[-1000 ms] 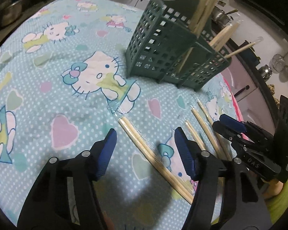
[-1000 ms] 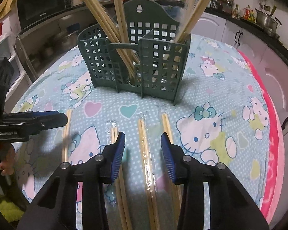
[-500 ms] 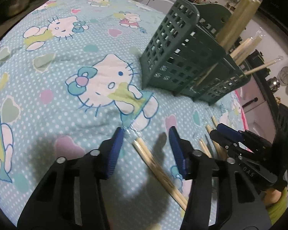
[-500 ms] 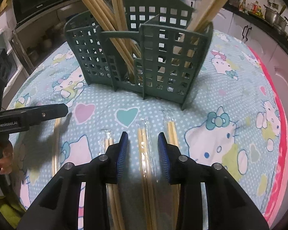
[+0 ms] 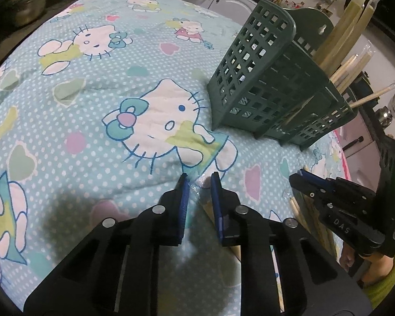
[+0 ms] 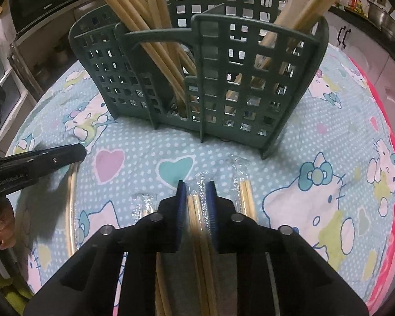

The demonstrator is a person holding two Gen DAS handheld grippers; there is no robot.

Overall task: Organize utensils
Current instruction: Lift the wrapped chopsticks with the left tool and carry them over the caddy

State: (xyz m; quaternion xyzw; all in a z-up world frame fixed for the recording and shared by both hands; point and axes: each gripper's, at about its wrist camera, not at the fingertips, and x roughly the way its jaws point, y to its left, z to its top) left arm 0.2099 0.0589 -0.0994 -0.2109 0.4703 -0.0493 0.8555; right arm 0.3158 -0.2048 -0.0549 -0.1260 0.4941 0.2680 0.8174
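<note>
A dark green slotted utensil holder (image 6: 218, 79) stands on the Hello Kitty cloth (image 6: 329, 179) with several wrapped chopstick pairs upright in it; it also shows in the left wrist view (image 5: 271, 87). My right gripper (image 6: 196, 188) is low over the cloth, its jaws narrowed around a wrapped chopstick pair (image 6: 197, 210), not visibly clamped. My left gripper (image 5: 199, 181) straddles the clear wrapper tip of another wrapped pair (image 5: 206, 206), jaws narrow. More wrapped pairs lie on the cloth, one right of my right gripper (image 6: 246, 200), one left (image 6: 144, 205).
Another chopstick pair (image 6: 72, 205) lies at the left under the other gripper's arm (image 6: 36, 163). The right gripper (image 5: 329, 197) shows in the left wrist view over further chopsticks (image 5: 297, 208). Kitchen cabinets and pots (image 6: 384, 18) surround the table.
Both grippers have moved forward and down toward the cloth and narrowed their jaws, each now straddling the end of a wrapped chopstick pair. The holder looms closer.
</note>
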